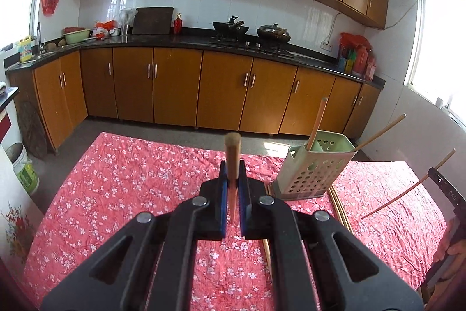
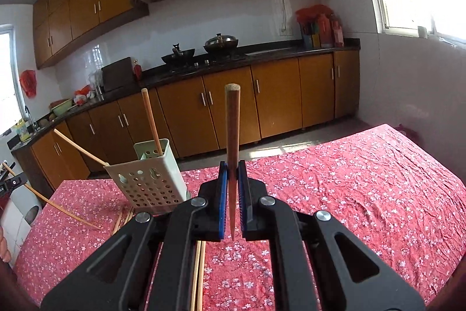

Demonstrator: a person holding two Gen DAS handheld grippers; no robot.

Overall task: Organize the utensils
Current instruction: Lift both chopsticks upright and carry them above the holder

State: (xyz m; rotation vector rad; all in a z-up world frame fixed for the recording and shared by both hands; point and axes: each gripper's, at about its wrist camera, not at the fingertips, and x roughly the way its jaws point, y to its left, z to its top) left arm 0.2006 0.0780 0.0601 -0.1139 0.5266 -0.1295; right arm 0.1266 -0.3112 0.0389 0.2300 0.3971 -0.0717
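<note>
A pale green perforated utensil holder [image 1: 313, 168] stands on the red floral tablecloth [image 1: 131, 179] with two chopsticks [image 1: 317, 118] leaning in it. It also shows in the right wrist view [image 2: 148, 179]. My left gripper [image 1: 232, 168] is shut on a wooden chopstick [image 1: 232, 153] that points forward, left of the holder. My right gripper [image 2: 232, 168] is shut on another wooden chopstick [image 2: 232, 124], right of the holder. The right gripper's chopstick [image 1: 407, 185] shows at the right edge of the left wrist view. More chopsticks [image 2: 198, 273] lie on the cloth near the holder.
Beyond the table stands a kitchen counter [image 1: 189, 41] with brown cabinets, two woks [image 1: 231, 26] on a stove, and bottles [image 1: 356, 57] at the right end. A white bucket [image 1: 24, 168] stands on the floor at the left.
</note>
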